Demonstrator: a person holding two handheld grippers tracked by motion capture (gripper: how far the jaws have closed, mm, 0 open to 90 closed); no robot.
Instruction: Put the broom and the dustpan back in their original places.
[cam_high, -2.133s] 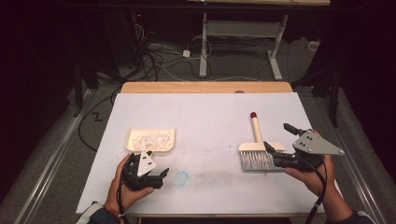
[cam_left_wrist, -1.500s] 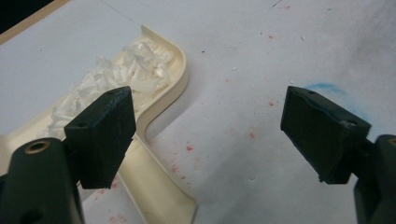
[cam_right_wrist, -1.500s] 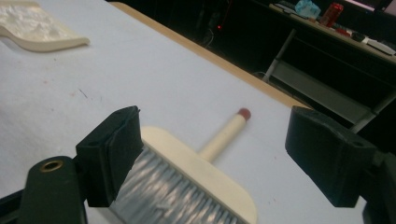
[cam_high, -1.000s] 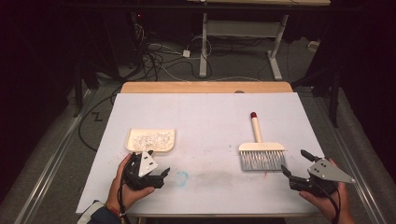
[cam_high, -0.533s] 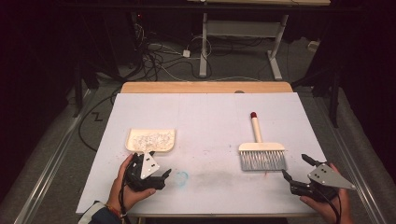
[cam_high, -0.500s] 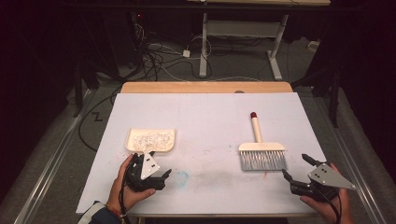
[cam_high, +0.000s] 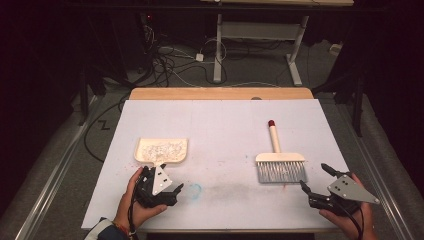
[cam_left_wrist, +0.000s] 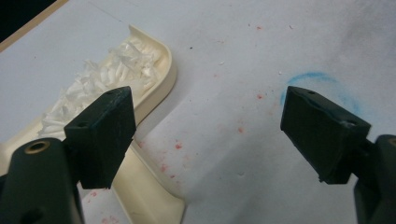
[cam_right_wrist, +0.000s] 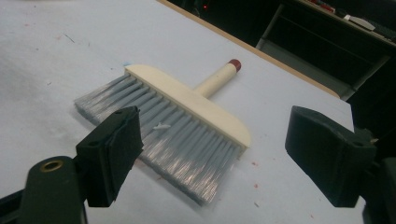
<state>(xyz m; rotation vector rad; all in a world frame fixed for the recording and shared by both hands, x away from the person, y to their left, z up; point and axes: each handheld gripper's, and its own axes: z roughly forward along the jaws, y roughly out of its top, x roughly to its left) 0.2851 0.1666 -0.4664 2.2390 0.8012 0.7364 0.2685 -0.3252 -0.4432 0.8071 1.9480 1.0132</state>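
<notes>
Dustpan (cam_high: 161, 150): cream, left of brush on white table (cam_high: 220, 125); pan holds white paper shreds (cam_left_wrist: 100, 81), so sweeping looks finished.
Brush (cam_high: 279, 162): flat, bristles toward person, red-tipped handle pointing away; laid free.
Left gripper (cam_high: 165, 187): just nearer than dustpan handle, jaws spread, holding nothing.
Right gripper (cam_high: 316, 181): near-right of brush bristles, jaws wide apart, empty; apparently parked.
Blue smudge (cam_high: 194, 189): beside left gripper.

claw (cam_right_wrist: 210, 158) spread wide | brush (cam_right_wrist: 177, 126) flat, seemingly untouched
</notes>
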